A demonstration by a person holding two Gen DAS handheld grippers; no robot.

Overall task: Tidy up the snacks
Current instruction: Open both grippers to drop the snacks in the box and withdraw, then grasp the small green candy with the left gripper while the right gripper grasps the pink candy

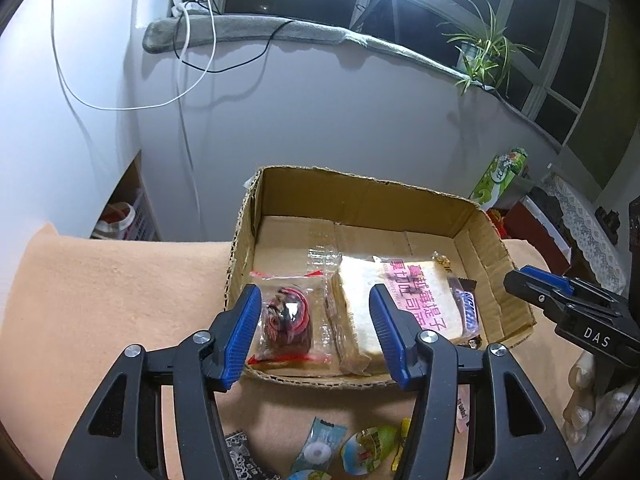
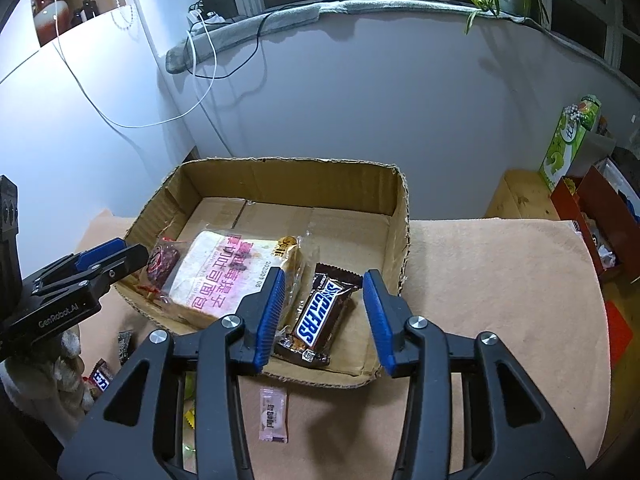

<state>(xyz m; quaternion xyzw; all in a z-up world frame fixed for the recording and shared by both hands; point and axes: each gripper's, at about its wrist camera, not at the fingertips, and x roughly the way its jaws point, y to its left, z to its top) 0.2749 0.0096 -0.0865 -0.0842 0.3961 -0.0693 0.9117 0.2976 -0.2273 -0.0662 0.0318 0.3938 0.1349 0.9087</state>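
An open cardboard box stands on a peach cloth. In it lie a clear bag of dark red snacks, a wrapped bread slice with pink print and a Snickers bar. My left gripper is open and empty, above the box's near wall over the red snack bag. My right gripper is open and empty, its fingers either side of the Snickers bar from above. Each gripper shows in the other's view, the right and the left.
Loose sweets lie on the cloth before the box: a blue-wrapped candy, a green jelly cup, a pink sachet, a small Snickers. A green carton and red boxes stand to the right. A wall rises behind.
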